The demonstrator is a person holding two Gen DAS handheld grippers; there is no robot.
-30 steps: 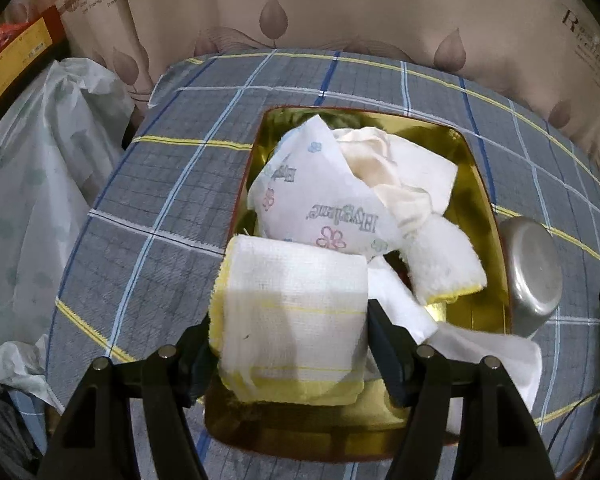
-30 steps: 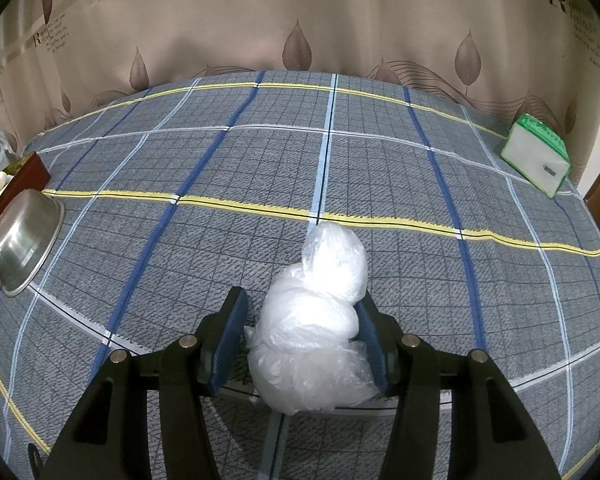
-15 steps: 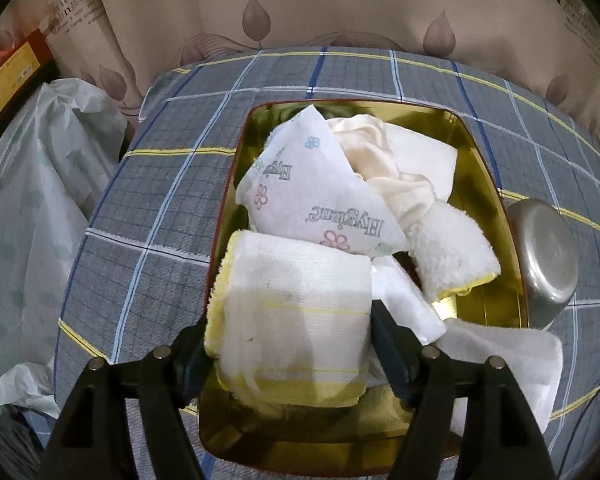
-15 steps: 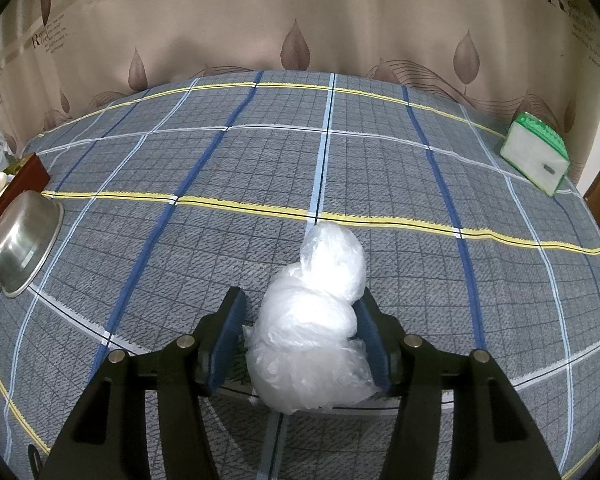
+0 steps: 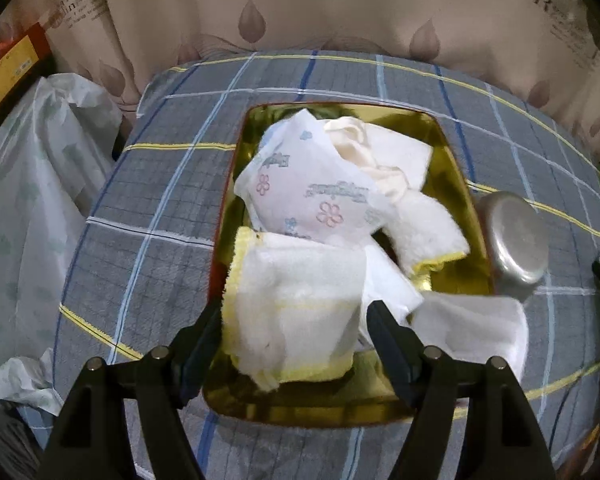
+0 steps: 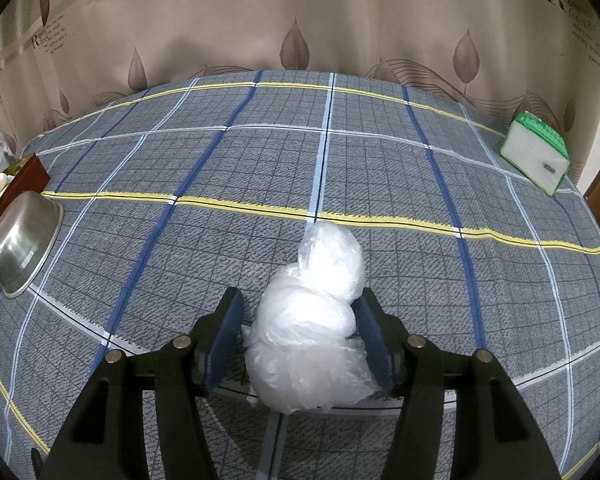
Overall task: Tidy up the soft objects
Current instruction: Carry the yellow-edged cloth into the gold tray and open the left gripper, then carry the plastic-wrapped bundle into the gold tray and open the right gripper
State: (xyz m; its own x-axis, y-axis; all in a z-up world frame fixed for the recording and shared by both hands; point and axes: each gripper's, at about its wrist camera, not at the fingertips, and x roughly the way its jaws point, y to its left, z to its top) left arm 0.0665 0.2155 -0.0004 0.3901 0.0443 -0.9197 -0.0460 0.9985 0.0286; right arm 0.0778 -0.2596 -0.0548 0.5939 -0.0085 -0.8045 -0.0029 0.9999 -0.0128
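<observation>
While the left gripper point(image 5: 294, 332) has eased nearer, fingers pinching the yellow-edged towel point(image 5: 296, 312) over the gold tray point(image 5: 452, 168) | right gripper point(image 6: 302, 336) unchanged, fingers hugging the plastic bag point(image 6: 312, 320) right of the tray | placing looks imminent

Whole setup sits on a surface covered in a grey plaid cloth point(image 6: 260, 168) with blue, pale blue, white and yellow stripes crossing it, and right behind it hangs a beige curtain point(image 6: 228, 28) printed with brown leaf shapes and bits of dark lettering. Off the left edge there's a heap of crinkled white plastic sheeting with faint green marks point(image 5: 32, 200), plus a red and yellow box point(image 5: 8, 68) in the dim upper corner. Lighting is indoor and a bit murky on that side, brighter over the middle of the cloth.
</observation>
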